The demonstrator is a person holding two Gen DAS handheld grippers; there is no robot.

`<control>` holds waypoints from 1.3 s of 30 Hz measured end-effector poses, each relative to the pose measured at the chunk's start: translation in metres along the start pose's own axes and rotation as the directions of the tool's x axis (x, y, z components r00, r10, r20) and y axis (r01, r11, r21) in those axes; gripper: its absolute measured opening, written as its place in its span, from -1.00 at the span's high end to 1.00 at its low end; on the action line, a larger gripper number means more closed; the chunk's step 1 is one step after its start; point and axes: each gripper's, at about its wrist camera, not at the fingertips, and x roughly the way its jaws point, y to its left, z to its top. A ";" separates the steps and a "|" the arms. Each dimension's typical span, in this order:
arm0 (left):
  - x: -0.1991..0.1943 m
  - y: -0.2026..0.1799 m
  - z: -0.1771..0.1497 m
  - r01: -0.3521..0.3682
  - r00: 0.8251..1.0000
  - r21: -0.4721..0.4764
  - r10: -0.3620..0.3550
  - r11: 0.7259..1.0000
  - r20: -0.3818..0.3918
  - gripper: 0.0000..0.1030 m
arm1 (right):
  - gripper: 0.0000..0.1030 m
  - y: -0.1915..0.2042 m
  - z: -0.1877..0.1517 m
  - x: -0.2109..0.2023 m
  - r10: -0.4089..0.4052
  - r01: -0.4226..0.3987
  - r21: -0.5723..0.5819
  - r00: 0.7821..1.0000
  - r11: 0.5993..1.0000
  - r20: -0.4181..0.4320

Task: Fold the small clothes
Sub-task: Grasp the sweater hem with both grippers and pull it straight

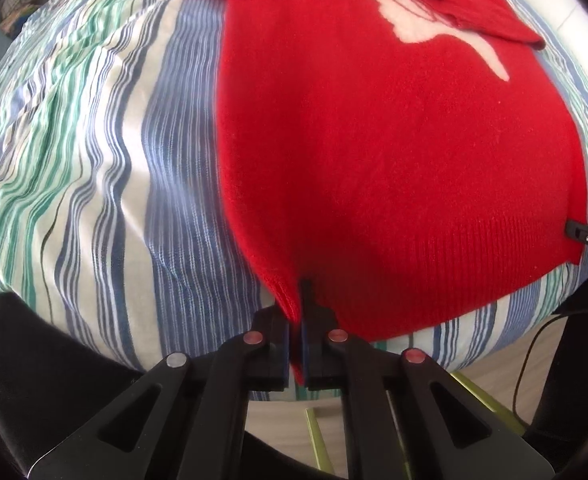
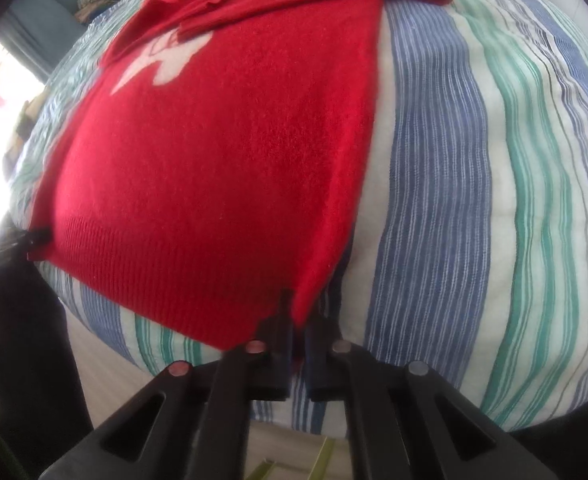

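A: Start at your fingers. What have they got?

B: Your left gripper [image 1: 299, 322] is clamped tight on the ribbed hem of the red sweater [image 1: 394, 152], at the hem's left corner. Your right gripper [image 2: 299, 326] is pinched just as tight on the hem's other corner; a fold of red knit sits between each pair of fingers.

A: And where does the sweater lie?

B: Flat on the striped bedspread [image 1: 94, 160], hem nearest you. Far from the hem, both sleeves [image 2: 294, 4] are already crossed over the chest, over the white motif [image 1: 434, 28].

A: So which step is this?

B: By the look of it, the bottom-to-top fold: both hem corners gripped, body not yet lifted.

A: What does the next move call for?

B: I'd judge you need to raise both corners together, keep the hem taut between them, carry it away from you towards the sleeves, and lay it down level so the edges line up.
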 end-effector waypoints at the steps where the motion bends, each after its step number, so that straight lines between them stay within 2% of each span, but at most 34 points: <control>1: 0.002 0.001 -0.001 0.002 1.000 -0.006 -0.002 1.000 0.001 0.95 | 0.95 0.000 0.000 0.001 -0.001 0.001 -0.003 1.000 1.000 0.006; 9: 0.011 -0.006 0.009 -0.003 1.000 -0.011 0.003 1.000 -0.010 0.93 | 0.96 -0.007 -0.010 -0.006 0.009 -0.011 0.027 0.999 1.000 0.043; 15: 0.001 -0.008 0.004 -0.030 0.999 -0.015 0.031 0.999 0.014 0.87 | 0.86 -0.012 -0.013 -0.012 0.029 -0.032 0.047 0.998 0.998 0.062; 18: -0.007 -0.011 0.003 -0.077 0.997 -0.004 0.077 0.997 0.013 0.42 | 0.79 -0.010 -0.016 -0.016 0.024 -0.026 0.042 0.998 0.999 0.059; 20: -0.014 -0.008 0.000 -0.119 0.993 0.005 0.119 0.993 0.008 -0.14 | 0.61 -0.004 -0.013 -0.015 0.017 -0.019 0.038 0.999 0.999 0.051; 21: -0.020 -0.004 -0.002 -0.128 0.992 0.005 0.128 0.992 0.007 -0.21 | 0.54 -0.003 -0.014 -0.016 0.019 -0.020 0.034 0.999 0.999 0.043; 23: -0.036 0.006 -0.009 -0.127 0.992 -0.001 0.127 0.992 0.013 -0.25 | 0.20 -0.003 -0.018 -0.021 0.014 -0.015 0.021 1.000 1.000 0.018; 25: -0.055 0.018 -0.016 -0.141 0.989 -0.026 0.142 0.990 0.049 -0.26 | 0.06 -0.006 -0.022 -0.031 -0.017 0.017 -0.003 1.000 1.000 -0.010; 27: -0.075 0.031 -0.017 -0.166 0.981 -0.069 0.172 0.984 0.095 -0.36 | 0.06 -0.014 -0.024 -0.051 -0.084 0.084 -0.022 0.996 0.996 -0.010; 29: -0.090 0.042 -0.013 -0.163 0.973 -0.125 0.180 0.979 0.143 -0.40 | 0.06 -0.019 -0.012 -0.079 -0.172 0.175 -0.065 0.984 0.982 0.049; 31: -0.099 0.050 -0.004 -0.126 0.968 -0.177 0.160 0.976 0.195 -0.41 | 0.05 -0.014 0.014 -0.104 -0.250 0.269 -0.137 0.958 0.953 0.138; 32: -0.100 0.052 0.001 -0.110 0.966 -0.200 0.152 0.974 0.208 -0.41 | 0.01 -0.007 0.031 -0.112 -0.262 0.294 -0.178 0.947 0.939 0.186; 34: -0.101 0.053 0.010 -0.083 0.968 -0.230 0.133 0.970 0.212 -0.41 | -0.03 0.015 0.067 -0.117 -0.216 0.283 -0.270 0.943 0.920 0.254; 36: -0.104 0.042 0.013 -0.049 0.970 -0.250 0.106 0.967 0.220 -0.41 | -0.03 0.050 0.102 -0.107 -0.110 0.224 -0.400 0.951 0.889 0.289; 39: -0.099 0.030 0.008 -0.021 0.973 -0.249 0.077 0.968 0.218 -0.41 | -0.03 0.101 0.139 -0.066 0.021 0.143 -0.579 0.964 0.802 0.266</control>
